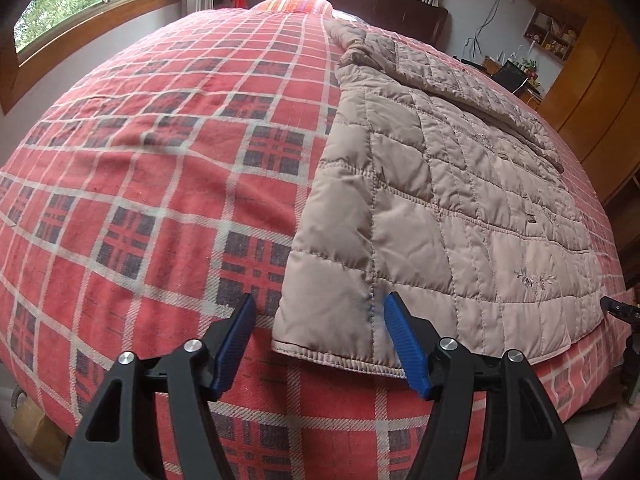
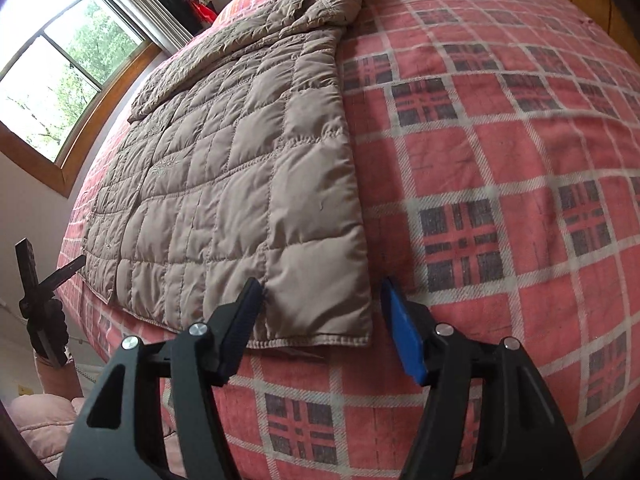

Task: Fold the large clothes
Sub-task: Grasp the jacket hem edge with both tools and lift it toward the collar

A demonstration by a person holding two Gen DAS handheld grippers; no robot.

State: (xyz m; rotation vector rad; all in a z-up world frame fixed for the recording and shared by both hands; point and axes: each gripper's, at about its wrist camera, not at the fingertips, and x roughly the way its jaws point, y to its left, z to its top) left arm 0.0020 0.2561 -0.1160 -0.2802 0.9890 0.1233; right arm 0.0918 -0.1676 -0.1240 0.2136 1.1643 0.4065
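Across the left wrist view, a beige quilted coat [image 1: 440, 184] lies flat on a bed covered with a red plaid blanket [image 1: 160, 152]. Its long axis runs from the near bed edge away toward the headboard [image 1: 360, 0], hem nearest the camera and collar at the far end, beside a striped pillow [image 1: 296, 3]. The coat occupies the right half of the picture, its left side edge running straight up the bed. A sleeve lies folded across the upper body at a slant. The left tongs [image 1: 318, 312] are spread wide and grasp nothing; they straddle the coat's near left hem corner, one blue pad over the plaid, the other over the quilting near a seam. Whether the pads touch the fabric cannot be told. At the far right edge, part of the other tool [image 1: 620, 308] shows beside the hem. A window [image 1: 80, 0] sits on the left wall, wooden cabinets [image 1: 580, 80] on the right.

From the right wrist view, the same coat [image 2: 240, 184] fills the left half, again lengthwise up the bed, collar far and hem just over the bed's front edge. The right tongs [image 2: 320, 300] are also spread apart and empty, bracketing the near right hem corner, left pad over the quilting, right pad over the plaid blanket [image 2: 500, 160]. The left tool [image 2: 44, 280] appears at the far left beside the opposite hem corner.
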